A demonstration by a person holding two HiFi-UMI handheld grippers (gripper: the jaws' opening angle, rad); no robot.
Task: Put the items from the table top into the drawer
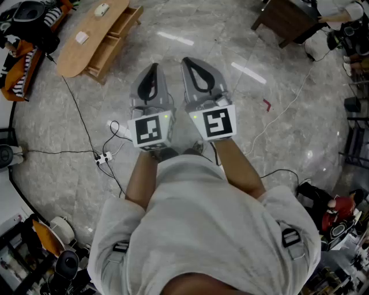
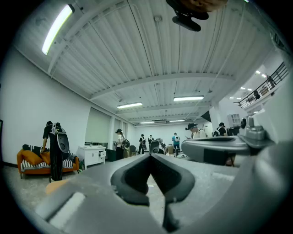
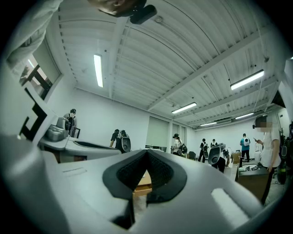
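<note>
A low oval wooden table (image 1: 68, 55) stands on the marble floor at the far upper left of the head view. On its top lie a white rounded item (image 1: 101, 9) and a small white flat item (image 1: 82, 38). The table's drawer (image 1: 118, 31) is pulled out on its right side. I hold both grippers side by side in front of my body, far from the table. The left gripper (image 1: 153, 66) (image 2: 150, 155) is shut and empty. The right gripper (image 1: 189, 60) (image 3: 146, 151) is shut and empty too. A strip of the wooden table (image 3: 143, 180) shows through the right gripper's jaws.
Black cables and a white power strip (image 1: 104, 158) lie on the floor to my left. A dark wooden table (image 1: 282, 20) stands at the upper right, and a striped heap of gear (image 1: 23, 34) at the upper left. Several people stand about the hall (image 2: 56, 146).
</note>
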